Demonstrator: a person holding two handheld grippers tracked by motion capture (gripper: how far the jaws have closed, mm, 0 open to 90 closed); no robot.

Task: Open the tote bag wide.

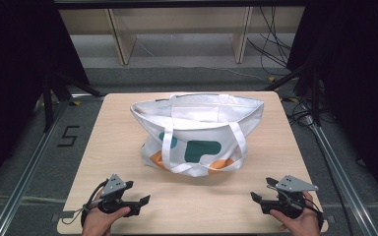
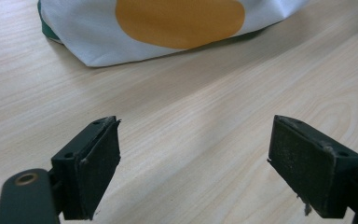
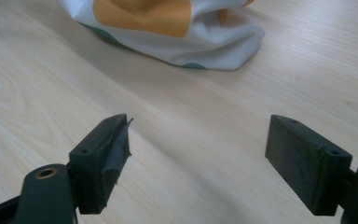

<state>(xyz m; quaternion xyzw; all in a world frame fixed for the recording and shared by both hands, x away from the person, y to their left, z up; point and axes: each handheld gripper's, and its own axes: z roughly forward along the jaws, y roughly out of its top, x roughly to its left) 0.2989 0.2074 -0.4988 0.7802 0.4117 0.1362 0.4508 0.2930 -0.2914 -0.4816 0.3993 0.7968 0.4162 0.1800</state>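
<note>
A white tote bag (image 1: 197, 135) with green and orange shapes stands open in the middle of the wooden table (image 1: 275, 142), its two white handles hanging down its front. Its lower edge with an orange patch shows in the left gripper view (image 2: 177, 23) and in the right gripper view (image 3: 168, 28). My left gripper (image 1: 145, 200) rests low at the table's front left, open and empty, pointing right. My right gripper (image 1: 255, 196) sits at the front right, open and empty, pointing left. Both are well short of the bag. In each gripper view the jaws stand wide apart over bare wood.
Bare tabletop (image 1: 202, 201) lies between the two grippers and in front of the bag. Beyond the table stand wooden shelf legs (image 1: 123, 39) and loose cables (image 1: 270, 44) on the floor. Metal rails (image 1: 24, 172) run along both sides of the table.
</note>
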